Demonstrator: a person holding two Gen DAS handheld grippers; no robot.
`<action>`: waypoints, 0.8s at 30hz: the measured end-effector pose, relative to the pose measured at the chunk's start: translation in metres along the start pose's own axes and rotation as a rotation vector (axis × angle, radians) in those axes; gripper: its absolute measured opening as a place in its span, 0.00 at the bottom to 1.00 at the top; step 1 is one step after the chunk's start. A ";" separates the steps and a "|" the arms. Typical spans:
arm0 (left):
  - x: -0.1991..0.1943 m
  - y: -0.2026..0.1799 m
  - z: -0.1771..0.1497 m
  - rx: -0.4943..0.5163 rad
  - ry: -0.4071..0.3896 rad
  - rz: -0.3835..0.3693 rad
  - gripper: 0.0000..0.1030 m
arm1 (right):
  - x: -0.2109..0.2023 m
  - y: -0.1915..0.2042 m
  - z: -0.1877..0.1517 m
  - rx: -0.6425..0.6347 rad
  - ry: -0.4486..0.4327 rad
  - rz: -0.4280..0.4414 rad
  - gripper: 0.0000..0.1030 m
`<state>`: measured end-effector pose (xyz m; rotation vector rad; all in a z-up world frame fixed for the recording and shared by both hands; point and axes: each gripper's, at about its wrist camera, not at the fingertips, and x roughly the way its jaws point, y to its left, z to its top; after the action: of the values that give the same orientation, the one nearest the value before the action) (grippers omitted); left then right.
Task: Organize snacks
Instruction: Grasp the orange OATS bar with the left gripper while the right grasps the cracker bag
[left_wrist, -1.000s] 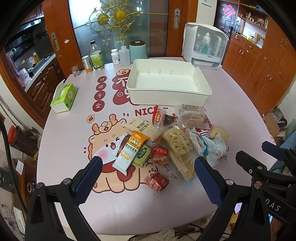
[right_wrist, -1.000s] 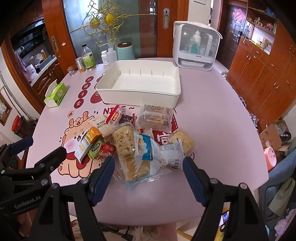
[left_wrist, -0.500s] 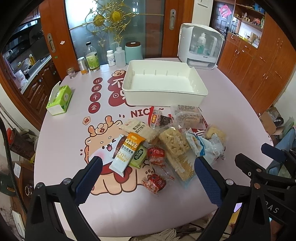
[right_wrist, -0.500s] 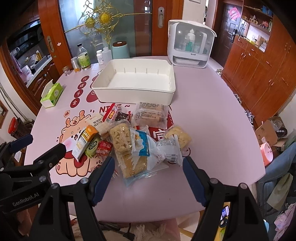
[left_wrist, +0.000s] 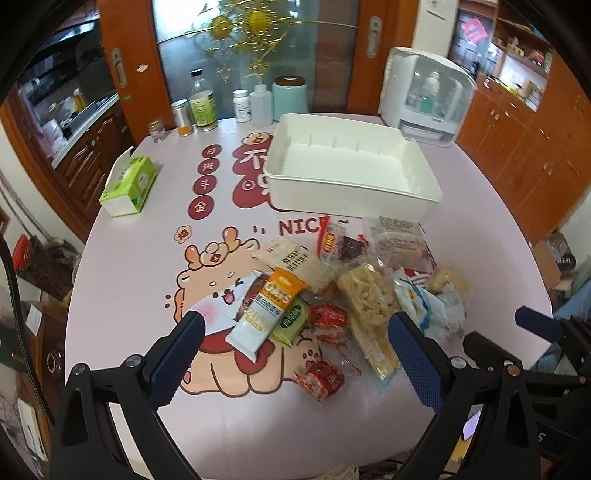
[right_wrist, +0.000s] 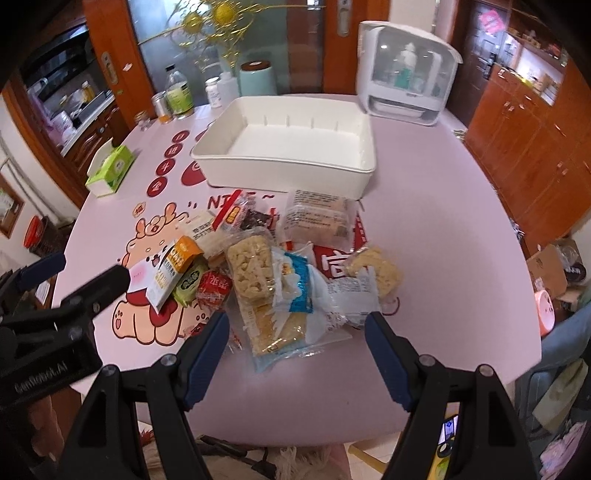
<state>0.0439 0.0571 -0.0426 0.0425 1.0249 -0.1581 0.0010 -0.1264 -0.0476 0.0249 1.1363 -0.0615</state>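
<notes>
A pile of wrapped snacks lies on the pink table: an orange-and-white oats packet (left_wrist: 269, 310) (right_wrist: 173, 269), a long rice-crisp bar (left_wrist: 369, 306) (right_wrist: 255, 273), red candies (left_wrist: 321, 374), a blue-and-white packet (right_wrist: 295, 284) and a clear pastry box (left_wrist: 399, 236) (right_wrist: 317, 221). Behind them stands an empty white bin (left_wrist: 347, 199) (right_wrist: 288, 177). My left gripper (left_wrist: 295, 319) hovers open over the pile's left half, nothing between its fingers. My right gripper (right_wrist: 295, 317) hovers open over the pile's right half, likewise holding nothing. Each gripper shows at the other view's edge (left_wrist: 495, 328) (right_wrist: 86, 267).
A green tissue box (left_wrist: 127, 184) sits at the table's left. Bottles and jars (left_wrist: 201, 107), a teal canister (left_wrist: 290, 96) and a white appliance with a clear cover (left_wrist: 424, 96) line the far edge. The near table edge runs just under both grippers.
Both grippers have drifted slightly closer to the snack pile. Their jaws keep the same width, and nothing on the table has moved.
</notes>
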 end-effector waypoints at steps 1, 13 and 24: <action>0.003 0.004 0.001 -0.010 -0.001 0.008 0.96 | 0.003 0.002 0.002 -0.010 0.008 0.004 0.75; 0.056 0.050 0.012 -0.065 0.097 0.097 0.96 | 0.058 0.007 0.026 -0.056 0.113 0.078 0.75; 0.125 0.055 0.001 -0.011 0.224 0.130 0.96 | 0.116 0.006 0.051 -0.118 0.183 0.133 0.75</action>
<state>0.1166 0.0971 -0.1513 0.1186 1.2427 -0.0294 0.0961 -0.1274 -0.1320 0.0011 1.3172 0.1279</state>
